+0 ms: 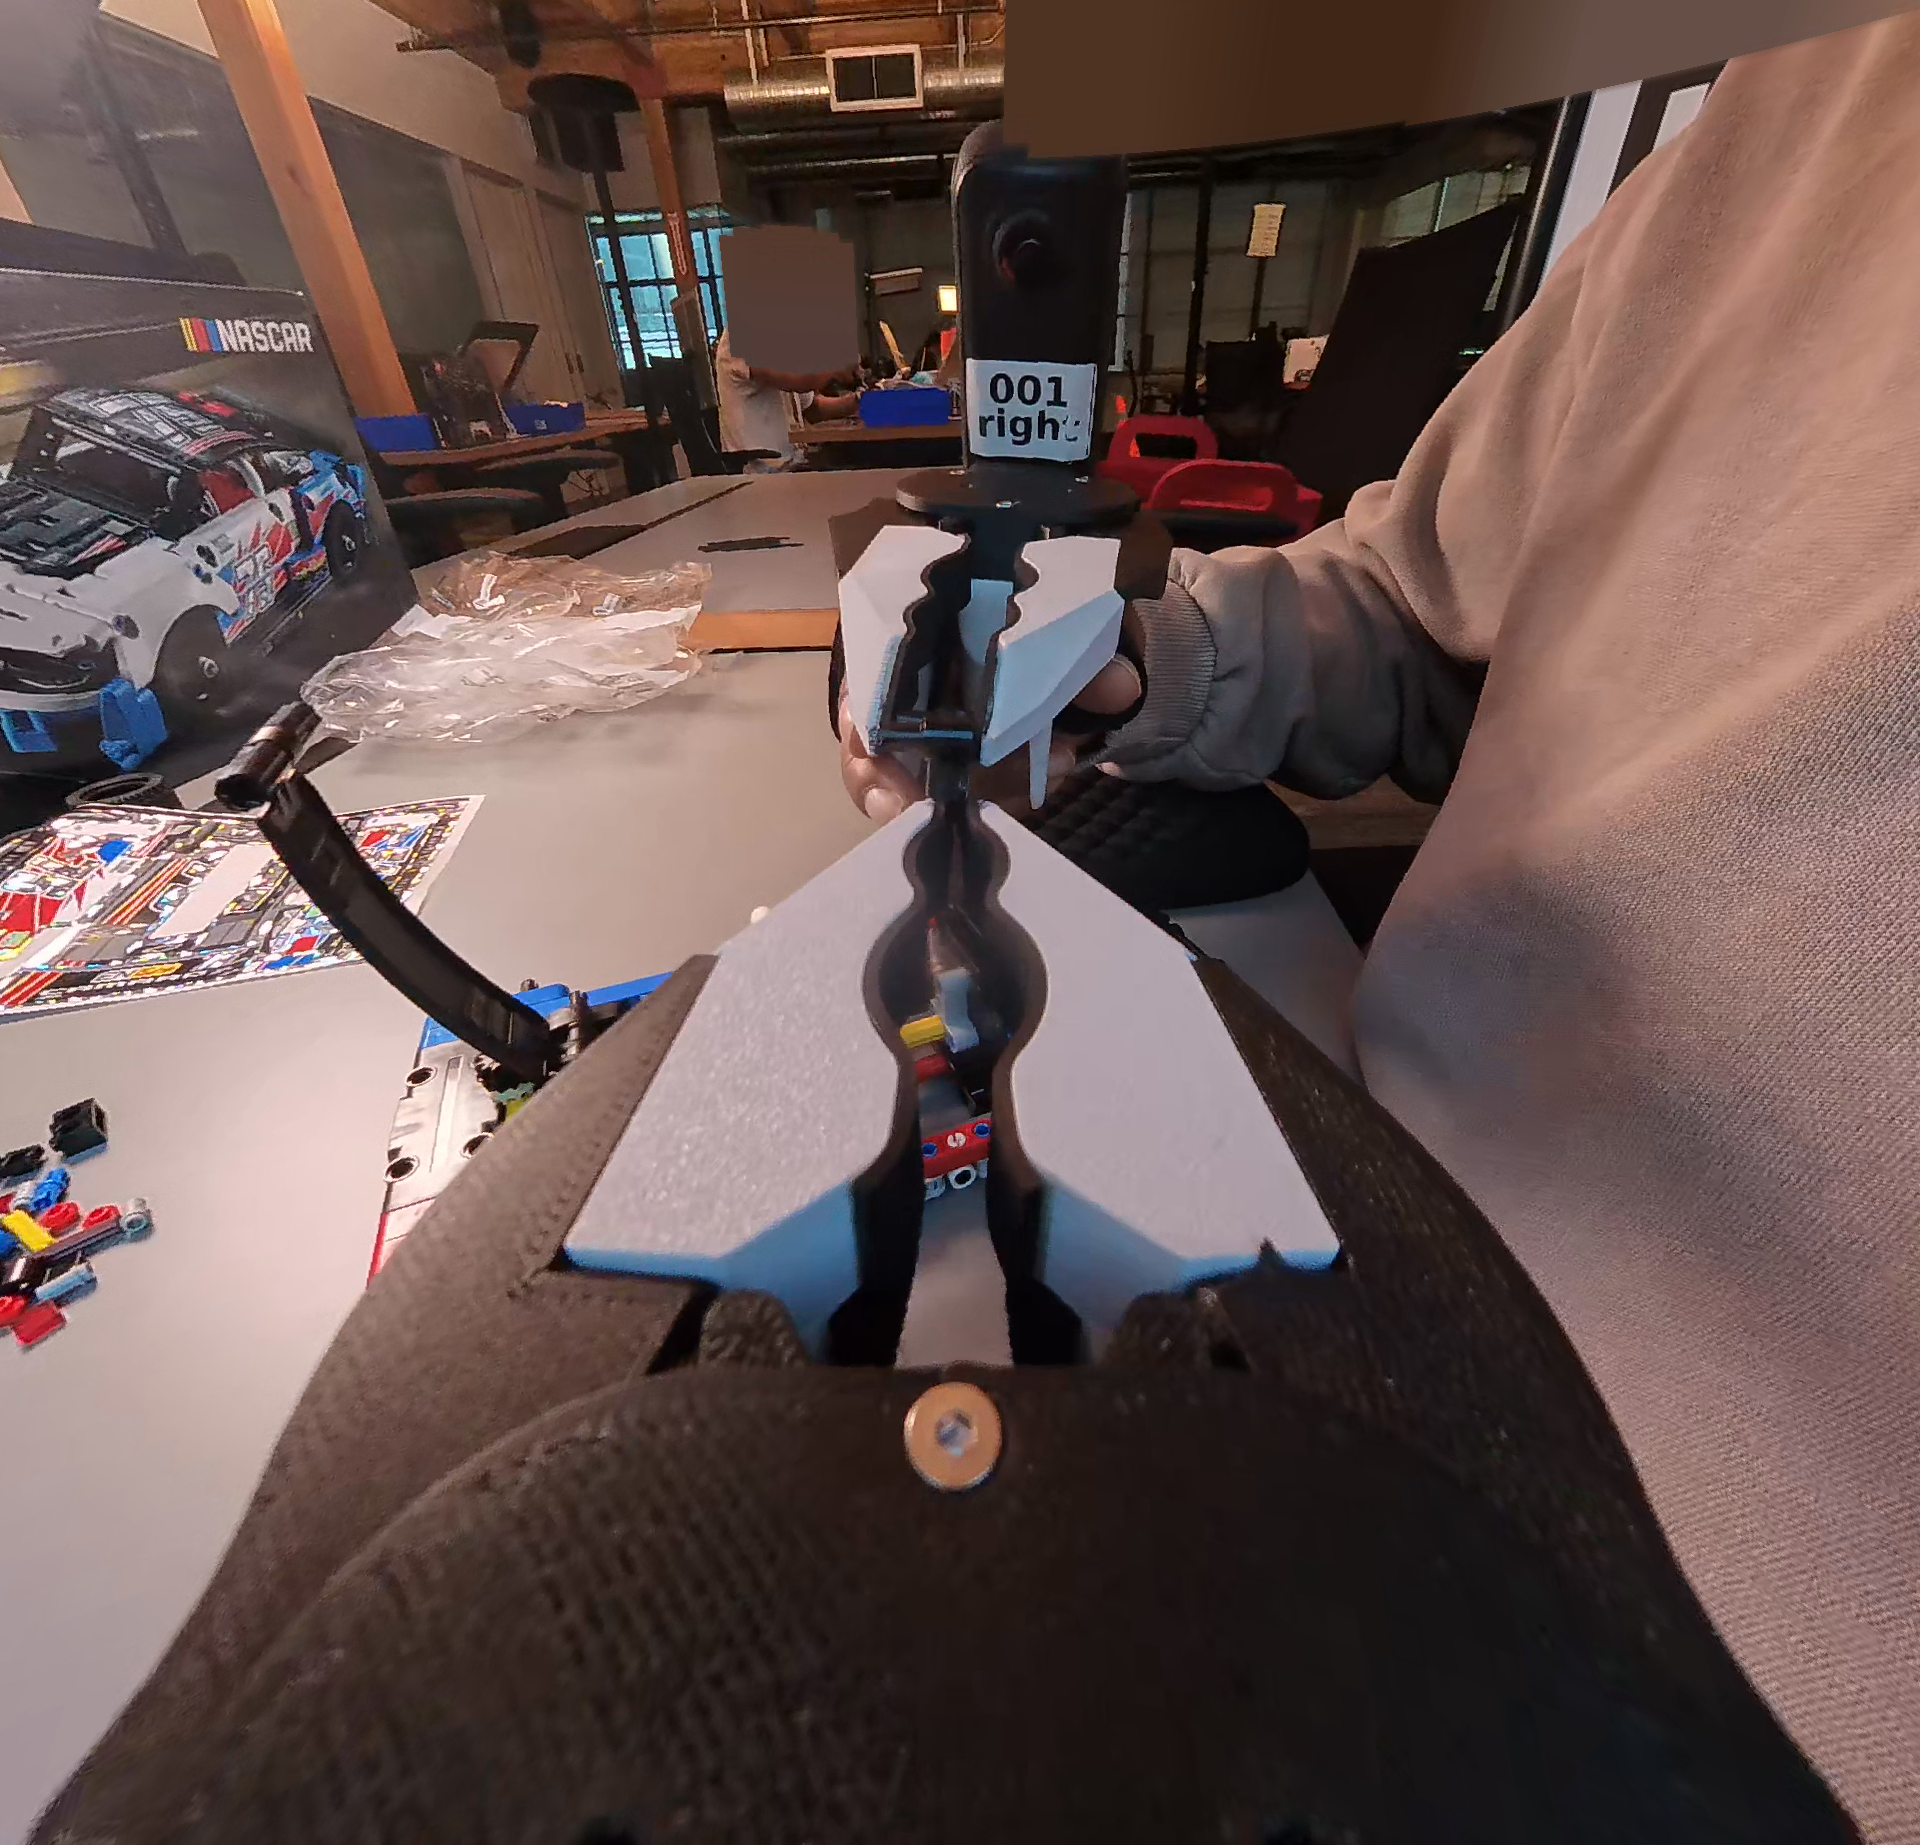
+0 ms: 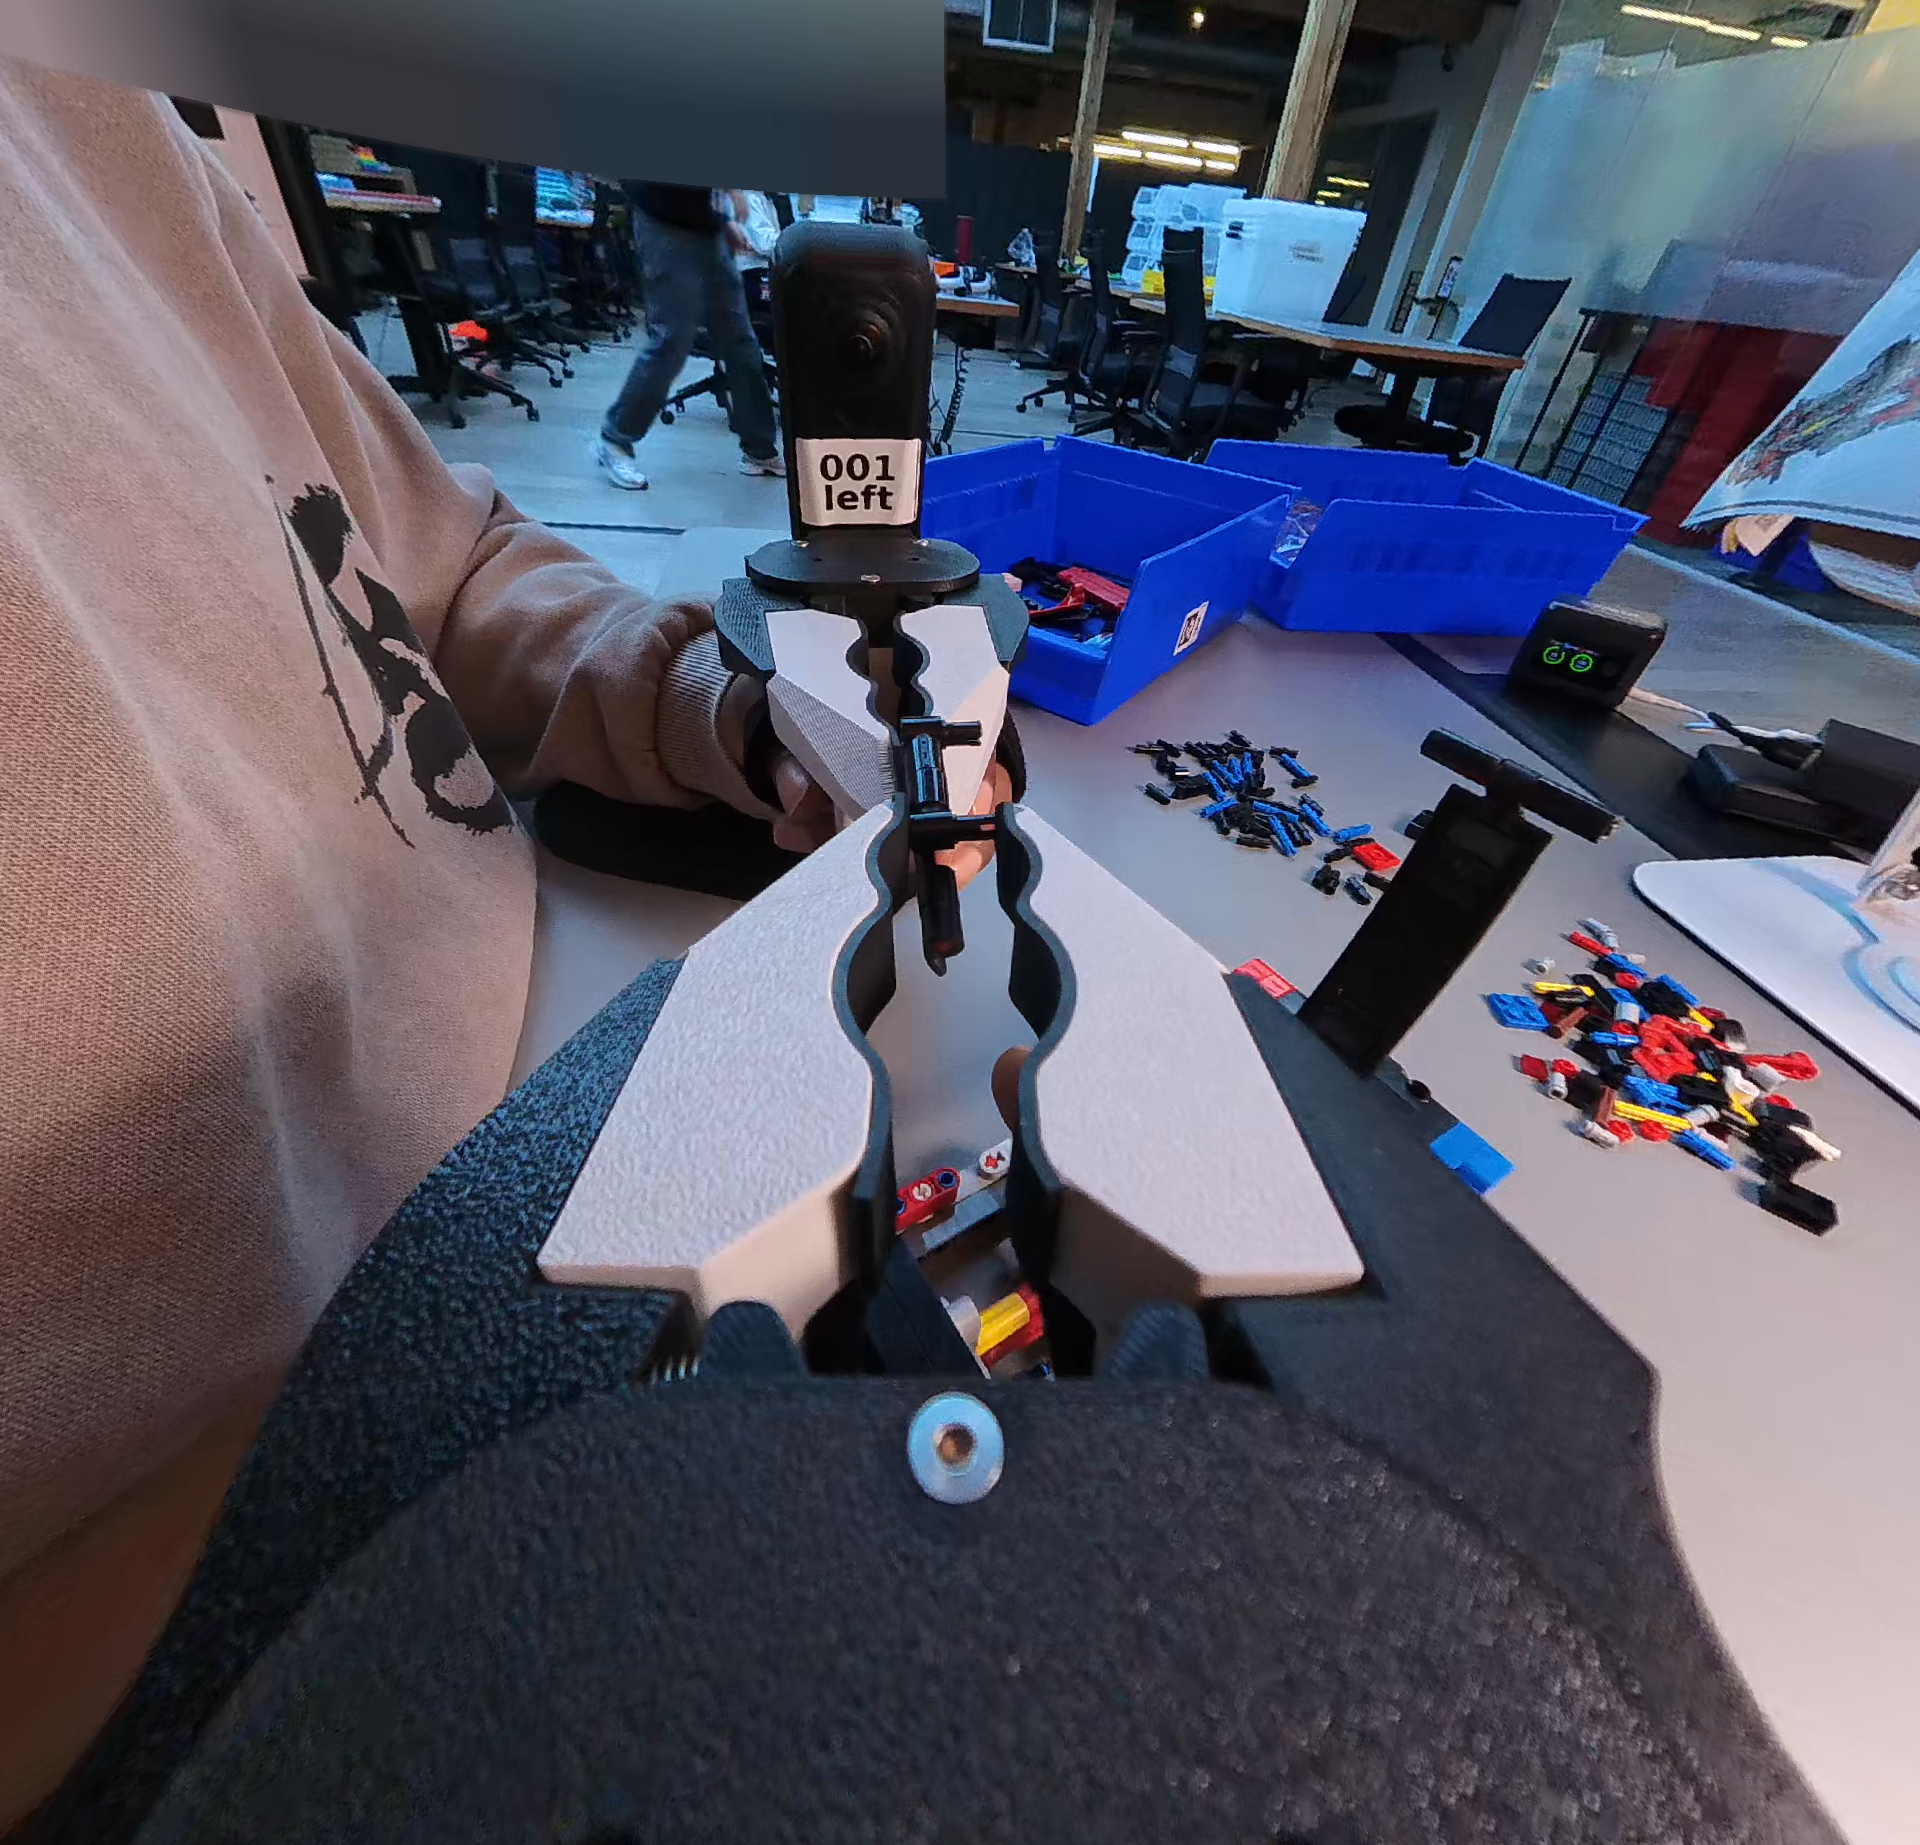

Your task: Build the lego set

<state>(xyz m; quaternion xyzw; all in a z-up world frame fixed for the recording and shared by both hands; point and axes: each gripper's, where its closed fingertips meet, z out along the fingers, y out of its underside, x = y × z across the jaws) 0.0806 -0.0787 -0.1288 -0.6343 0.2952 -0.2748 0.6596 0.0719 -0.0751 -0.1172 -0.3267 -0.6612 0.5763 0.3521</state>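
My left gripper [image 1: 951,808] and right gripper [image 2: 948,813] meet tip to tip above the table, both on one small black lego piece [image 2: 928,772], a short rod with cross pins and a reddish lower end. The left gripper, also in the right wrist view [image 2: 902,735], is shut on its upper part. The right gripper, also in the left wrist view [image 1: 938,741], has its tips against the ends of a cross pin. The partly built lego car [image 1: 447,1089], blue and grey with a black curved panel [image 1: 343,891], lies under both grippers. It is mostly hidden and shows between my fingers in the right wrist view [image 2: 982,1312].
The lego box [image 1: 156,507], a sticker sheet [image 1: 208,891] and plastic bags [image 1: 520,642] lie at the left, with loose pieces [image 1: 52,1234]. A mixed pile of pieces [image 2: 1673,1057], black and blue pins [image 2: 1247,787], two blue bins [image 2: 1122,559] and a small screen device [image 2: 1584,652] lie at the right. My left and right fingertips are right by each other.
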